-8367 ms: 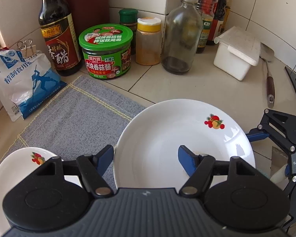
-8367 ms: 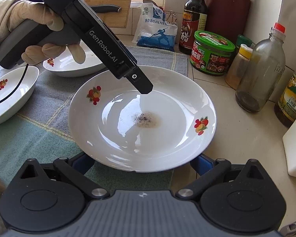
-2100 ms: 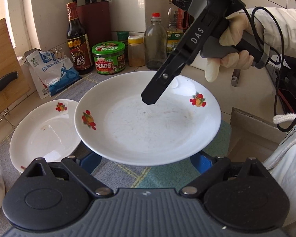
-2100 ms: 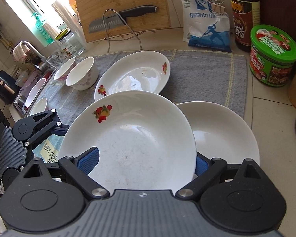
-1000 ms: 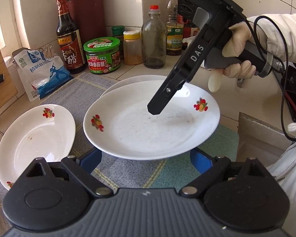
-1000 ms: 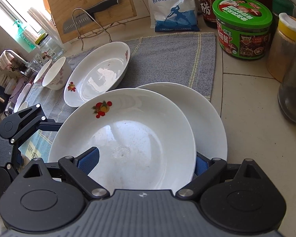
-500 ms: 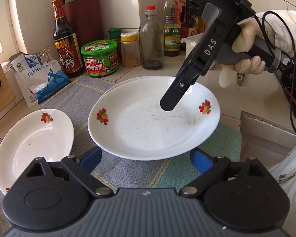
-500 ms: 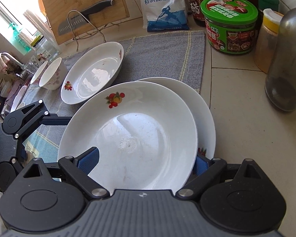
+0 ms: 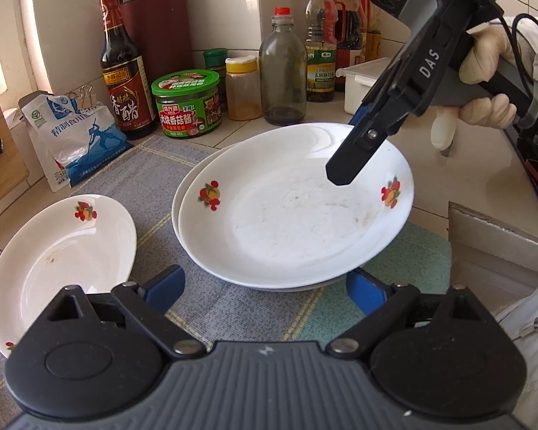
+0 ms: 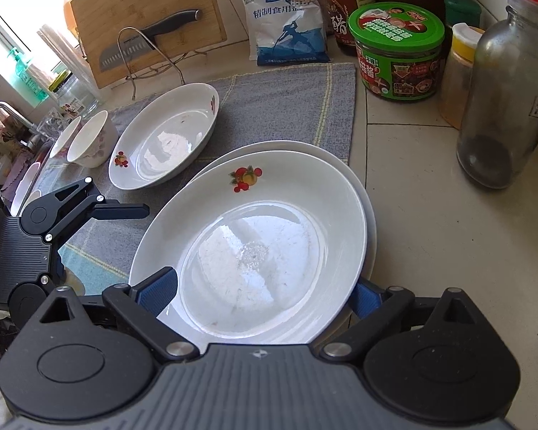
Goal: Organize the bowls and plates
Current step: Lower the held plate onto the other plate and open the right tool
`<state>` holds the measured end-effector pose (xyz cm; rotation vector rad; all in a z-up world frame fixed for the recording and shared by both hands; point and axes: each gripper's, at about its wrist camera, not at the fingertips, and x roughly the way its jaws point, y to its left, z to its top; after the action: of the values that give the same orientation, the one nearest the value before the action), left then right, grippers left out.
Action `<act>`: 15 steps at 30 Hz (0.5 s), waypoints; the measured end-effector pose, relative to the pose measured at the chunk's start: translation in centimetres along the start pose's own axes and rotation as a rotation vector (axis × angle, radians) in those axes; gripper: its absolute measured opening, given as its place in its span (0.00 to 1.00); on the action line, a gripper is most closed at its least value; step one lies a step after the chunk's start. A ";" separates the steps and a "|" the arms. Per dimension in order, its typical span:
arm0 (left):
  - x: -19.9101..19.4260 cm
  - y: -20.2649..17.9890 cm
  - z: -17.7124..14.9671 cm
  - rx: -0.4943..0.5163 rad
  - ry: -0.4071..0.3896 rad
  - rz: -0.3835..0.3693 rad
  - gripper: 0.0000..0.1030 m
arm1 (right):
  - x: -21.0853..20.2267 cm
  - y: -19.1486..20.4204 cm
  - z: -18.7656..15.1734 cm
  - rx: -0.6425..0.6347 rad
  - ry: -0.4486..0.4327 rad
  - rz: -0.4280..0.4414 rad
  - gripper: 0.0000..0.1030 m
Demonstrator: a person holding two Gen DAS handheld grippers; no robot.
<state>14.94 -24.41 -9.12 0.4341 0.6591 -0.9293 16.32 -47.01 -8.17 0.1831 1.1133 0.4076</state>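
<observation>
looking along the left hand-held gripper (image 9: 265,283): spread wide, gripping nothing, blue pads (image 9: 165,286) just short of the near rim of a stack of two. on top, a white deep ceramic plate with red fruit prints (image 9: 287,222), nested in a matching white plate (image 9: 177,197) whose rim peeks out on the left. stack half on the grey-and-green striped cloth (image 9: 154,179), half on the pale tiled counter (image 9: 466,179). just left of it on the cloth, apart from the stack, a third white fruit-print plate (image 9: 64,251). reaching down over the far rim of the top plate, the right hand-held gripper (image 9: 348,150), gripped by a hand in a pale glove (image 9: 484,71).

turning to the right wrist view: right hand-held gripper (image 10: 262,290) wide as well, straddling the near rim of the top plate (image 10: 269,243), left pad over the inside, right pad tucked behind the rim; cannot tell whether the pads press on it. beyond the third plate, two small white bowls (image 10: 89,139) side by side. at the back of the counter, a green-lidded sauce jar (image 10: 398,50).
</observation>
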 end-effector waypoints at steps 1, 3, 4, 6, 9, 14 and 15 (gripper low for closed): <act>0.0 0.0 0.0 -0.005 0.000 -0.002 0.93 | 0.0 0.1 -0.1 -0.004 0.003 -0.009 0.98; 0.0 0.0 -0.1 -0.011 0.000 -0.008 0.93 | -0.1 0.5 -0.2 -0.004 0.010 -0.030 0.98; 0.0 0.0 -0.1 -0.010 -0.003 -0.009 0.93 | -0.1 0.6 -0.2 -0.004 0.014 -0.039 0.99; 0.0 -0.1 -0.1 -0.009 -0.006 -0.012 0.93 | -0.1 0.9 -0.3 -0.005 0.020 -0.055 0.99; 0.1 0.0 -0.2 -0.016 -0.011 -0.016 0.93 | -0.1 1.4 -0.5 -0.014 0.033 -0.079 0.99; 0.0 0.1 -0.3 -0.029 -0.016 -0.016 0.93 | 0.0 1.8 -0.9 -0.013 0.047 -0.143 1.00; 0.0 0.1 -0.4 -0.028 -0.015 -0.016 0.93 | 0.0 1.8 -1.1 -0.011 0.047 -0.152 1.00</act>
<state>14.89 -24.17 -9.42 0.3972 0.6620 -0.9366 14.98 -45.42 -8.04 0.0785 1.1627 0.2836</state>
